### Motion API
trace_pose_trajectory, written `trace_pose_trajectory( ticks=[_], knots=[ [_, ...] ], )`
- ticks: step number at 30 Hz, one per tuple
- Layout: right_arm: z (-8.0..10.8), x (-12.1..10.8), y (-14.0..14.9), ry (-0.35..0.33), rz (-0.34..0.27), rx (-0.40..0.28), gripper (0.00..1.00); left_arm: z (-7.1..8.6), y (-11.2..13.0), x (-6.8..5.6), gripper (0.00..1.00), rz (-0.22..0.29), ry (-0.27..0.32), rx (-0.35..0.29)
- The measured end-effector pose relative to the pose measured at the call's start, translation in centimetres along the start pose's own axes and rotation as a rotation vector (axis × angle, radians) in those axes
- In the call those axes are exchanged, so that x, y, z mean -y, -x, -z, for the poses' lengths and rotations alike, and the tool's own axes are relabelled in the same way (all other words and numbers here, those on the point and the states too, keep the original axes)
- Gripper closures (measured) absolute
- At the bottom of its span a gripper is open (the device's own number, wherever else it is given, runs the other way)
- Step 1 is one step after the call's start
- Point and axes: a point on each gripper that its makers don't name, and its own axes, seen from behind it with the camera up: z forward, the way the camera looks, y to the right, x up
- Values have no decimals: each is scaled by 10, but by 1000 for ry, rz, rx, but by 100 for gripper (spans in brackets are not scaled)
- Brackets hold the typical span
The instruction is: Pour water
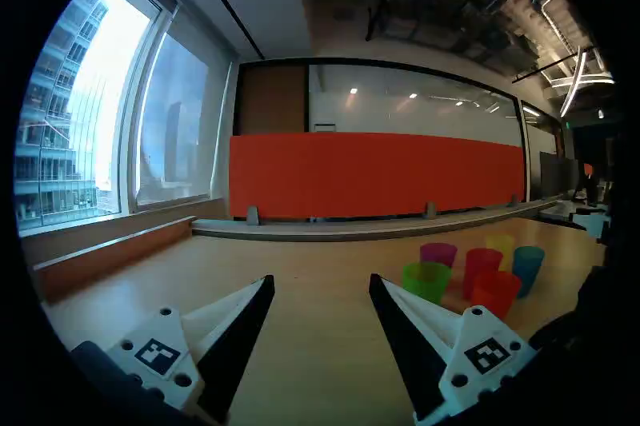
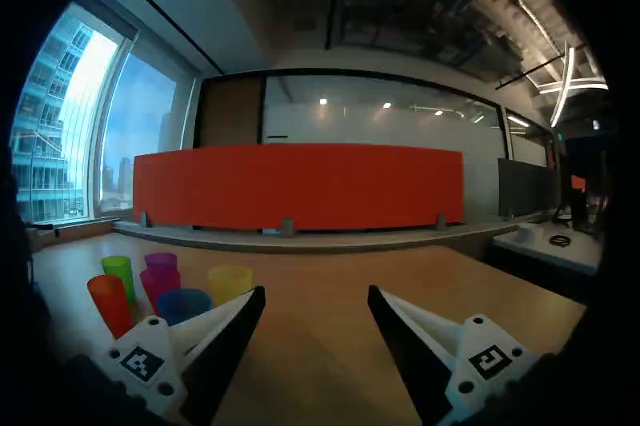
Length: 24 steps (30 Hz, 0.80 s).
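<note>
Both views low over the table [image 1: 320, 338], facing the orange partition [image 1: 376, 174], sharing the nearby cups [image 1: 480, 266]

In the right gripper view, a gripper finger [image 2: 210, 342] hides the bottom of the blue cup [image 2: 182, 302]. In the left gripper view, the orange cup [image 1: 496, 292] covers part of the red cup [image 1: 480, 260]. Whether any cup holds water is too hard to tell.

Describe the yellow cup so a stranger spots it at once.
On the wooden table, before the orange partition, stands a cluster of coloured plastic cups. In the right gripper view the translucent yellow plastic cup is rightmost, beside the blue plastic cup; no other is yellow.
</note>
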Motion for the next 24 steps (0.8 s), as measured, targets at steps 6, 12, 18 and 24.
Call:
trace_pose_trajectory(
  ticks=[6,12,18,24],
  knots=[
    [0,0,0,-1,0,0,1,0,0,1,12,0,-3,-1],
    [0,1,2,-3,-6,9,1,0,0,1,13,3,-6,3],
    [0,0,-3,-13,-24,38,1,-1,-1,3,13,20,-16,31],
    [0,-4,-19,-16,-6,52,1,-3,-22,5,13,32,-17,27]
  ],
)
